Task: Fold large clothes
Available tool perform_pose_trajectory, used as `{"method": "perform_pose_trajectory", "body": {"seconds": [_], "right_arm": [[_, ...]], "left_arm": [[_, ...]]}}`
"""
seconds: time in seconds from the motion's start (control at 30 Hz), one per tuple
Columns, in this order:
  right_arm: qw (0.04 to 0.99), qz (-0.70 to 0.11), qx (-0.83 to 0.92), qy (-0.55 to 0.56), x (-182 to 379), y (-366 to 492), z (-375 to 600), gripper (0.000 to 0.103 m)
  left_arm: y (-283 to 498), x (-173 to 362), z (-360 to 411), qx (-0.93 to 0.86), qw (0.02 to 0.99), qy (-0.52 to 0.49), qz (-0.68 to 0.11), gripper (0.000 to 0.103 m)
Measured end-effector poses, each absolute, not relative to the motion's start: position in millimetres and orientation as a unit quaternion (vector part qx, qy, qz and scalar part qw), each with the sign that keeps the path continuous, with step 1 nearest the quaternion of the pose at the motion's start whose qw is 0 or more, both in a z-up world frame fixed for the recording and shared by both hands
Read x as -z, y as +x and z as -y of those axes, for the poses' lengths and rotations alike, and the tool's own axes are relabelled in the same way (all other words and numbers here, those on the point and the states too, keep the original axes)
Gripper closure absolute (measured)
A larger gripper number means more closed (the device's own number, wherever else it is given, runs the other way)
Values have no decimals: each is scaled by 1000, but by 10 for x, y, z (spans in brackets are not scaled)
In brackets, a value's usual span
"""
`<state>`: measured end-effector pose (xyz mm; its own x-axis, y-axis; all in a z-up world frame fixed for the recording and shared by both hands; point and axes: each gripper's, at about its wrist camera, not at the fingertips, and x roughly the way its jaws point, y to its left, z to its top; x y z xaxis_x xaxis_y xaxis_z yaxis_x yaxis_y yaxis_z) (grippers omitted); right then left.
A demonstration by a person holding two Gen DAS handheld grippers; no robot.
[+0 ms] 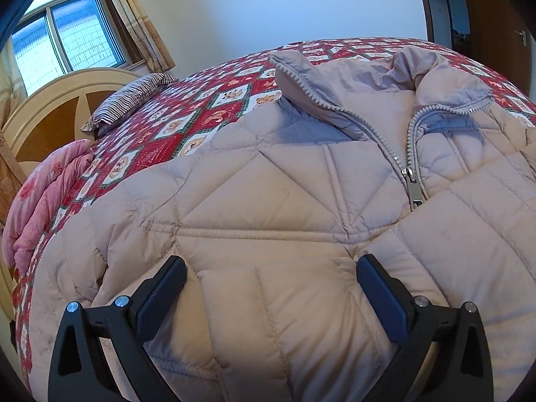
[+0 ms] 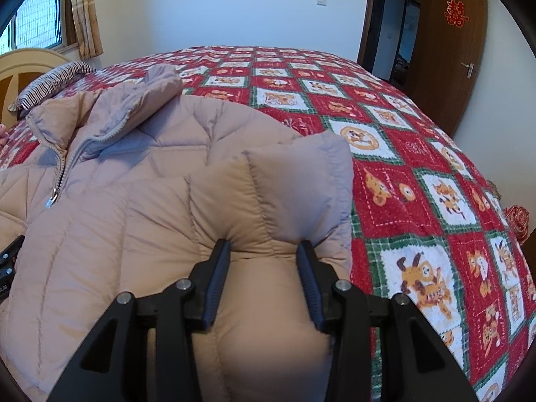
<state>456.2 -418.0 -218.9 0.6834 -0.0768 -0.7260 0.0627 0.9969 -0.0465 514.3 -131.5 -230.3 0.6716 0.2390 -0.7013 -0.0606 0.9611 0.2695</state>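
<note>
A pale pink quilted puffer jacket (image 1: 268, 201) lies front up on the bed, collar toward the far side, its zip pull (image 1: 413, 187) partway down the chest. My left gripper (image 1: 269, 276) stands wide open over the lower front panel, its fingers apart on either side of a padded section and not pinching it. In the right wrist view the jacket's sleeve (image 2: 294, 184) is lifted and bunched, and my right gripper (image 2: 264, 248) is shut on it, with puffy fabric squeezed between the pads. A bit of the left gripper (image 2: 8, 264) shows at that view's left edge.
The bed carries a red, green and white patterned quilt (image 2: 418, 184). A striped pillow (image 1: 130, 100) and a rolled pink blanket (image 1: 43, 197) lie by the headboard (image 1: 50, 114). A brown door (image 2: 449, 50) stands beyond the bed's far right corner.
</note>
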Motion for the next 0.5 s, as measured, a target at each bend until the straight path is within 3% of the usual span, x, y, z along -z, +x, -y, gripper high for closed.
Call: {"method": "perform_pose_trajectory", "body": {"seconds": [0.27,0.3,0.37,0.4,0.43,0.5], "right_arm": [[913,-397,65,-60,2192,4583,4058,54],[913,-398,67,-64,2181,4581,4054,50],[911,-400,76,-72,2106,4548,4068,29],[911,-401,75,-63,2059,4511,4088,13],[913,-399,67,-44,2007,4462,4113,8],[919,-391,51,-12,1886,4313,4130,8]], "left_arm": [[5161,2214,1309,-73,902,122,-408,1],[5139,2171,1297,-72,901,127,-409,1],[5018,1971,1208,-71,907,123,-396,1],[4947,1863,1150,-68,912,114,-387,1],[4853,1733,1063,-61,918,103,-377,1],[4589,1481,812,-59,929,98,-352,1]]}}
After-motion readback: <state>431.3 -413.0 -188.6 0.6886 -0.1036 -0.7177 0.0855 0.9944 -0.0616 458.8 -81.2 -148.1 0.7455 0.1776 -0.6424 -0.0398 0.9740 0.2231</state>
